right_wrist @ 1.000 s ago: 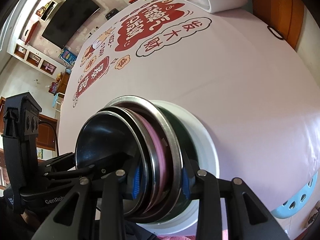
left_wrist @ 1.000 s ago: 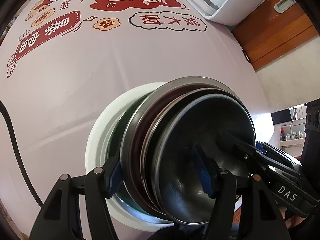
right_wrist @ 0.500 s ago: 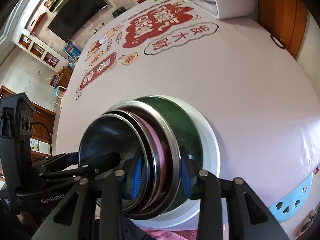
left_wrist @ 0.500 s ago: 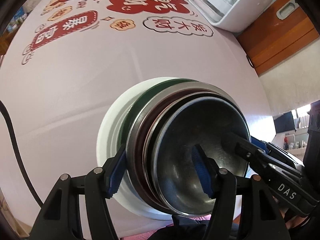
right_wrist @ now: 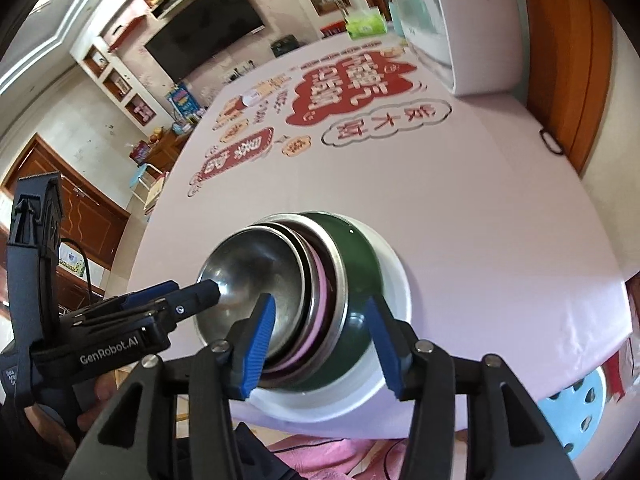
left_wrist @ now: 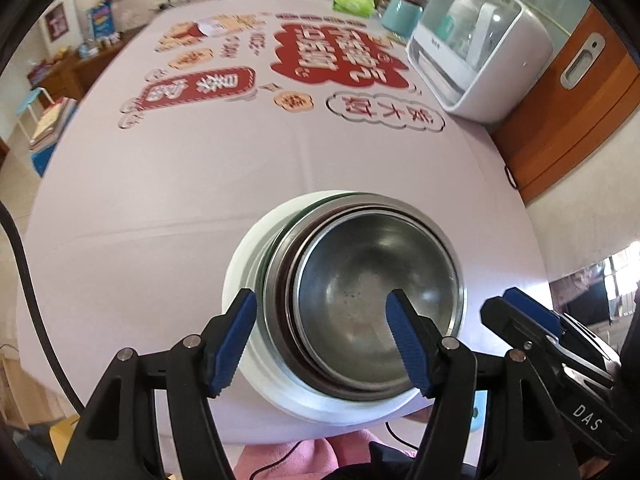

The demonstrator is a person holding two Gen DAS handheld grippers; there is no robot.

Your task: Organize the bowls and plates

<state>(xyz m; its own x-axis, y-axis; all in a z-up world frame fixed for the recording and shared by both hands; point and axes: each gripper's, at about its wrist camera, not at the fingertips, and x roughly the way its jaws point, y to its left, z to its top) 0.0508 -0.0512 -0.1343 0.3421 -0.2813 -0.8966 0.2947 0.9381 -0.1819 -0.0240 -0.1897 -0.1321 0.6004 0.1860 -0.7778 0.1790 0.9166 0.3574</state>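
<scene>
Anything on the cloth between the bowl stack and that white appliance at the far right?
Nothing: bare pink tablecloth from the bowl stack to the white appliance, shown in the left wrist view.

A table (left_wrist: 168, 200) covered in a pale pink cloth printed with red characters. A white plate (left_wrist: 240, 280), bearing stacked dishes, sits at its near edge. A white appliance (left_wrist: 480, 52) stands at the far right corner.
</scene>
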